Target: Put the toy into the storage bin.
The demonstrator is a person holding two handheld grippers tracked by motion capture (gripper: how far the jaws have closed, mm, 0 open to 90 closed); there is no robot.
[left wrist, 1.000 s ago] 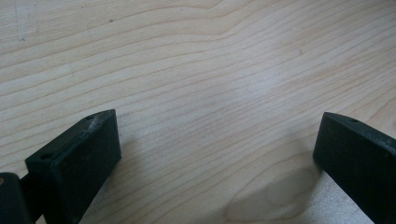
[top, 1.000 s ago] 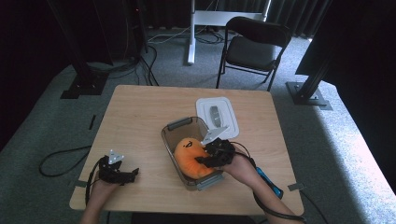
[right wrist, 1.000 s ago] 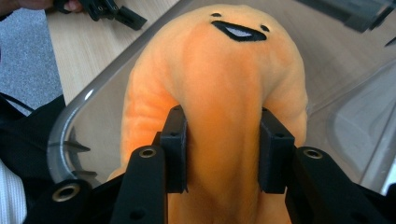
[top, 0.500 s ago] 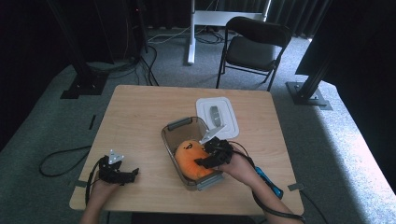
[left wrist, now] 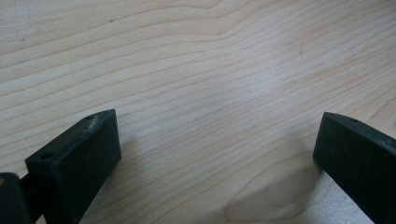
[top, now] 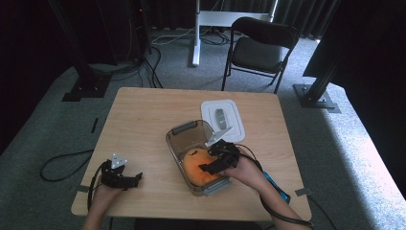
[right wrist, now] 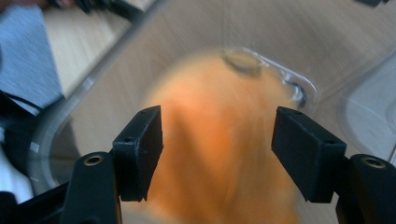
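We see our left gripper (top: 125, 178) resting near the table's (top: 143, 120) front edge, jaws wide apart over bare wood, holding nothing. Farther right, our right gripper (top: 209, 167) hangs over the clear box (top: 184, 130), its jaws just opened and standing wide. The orange toy (right wrist: 219, 140) lies in the box, under and between those jaws, and the pads are clear of it. Beyond the box sits the white lid (top: 232, 112).

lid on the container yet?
No: in the high view the white lid lies flat on the table behind the open clear container, which holds the orange thing.
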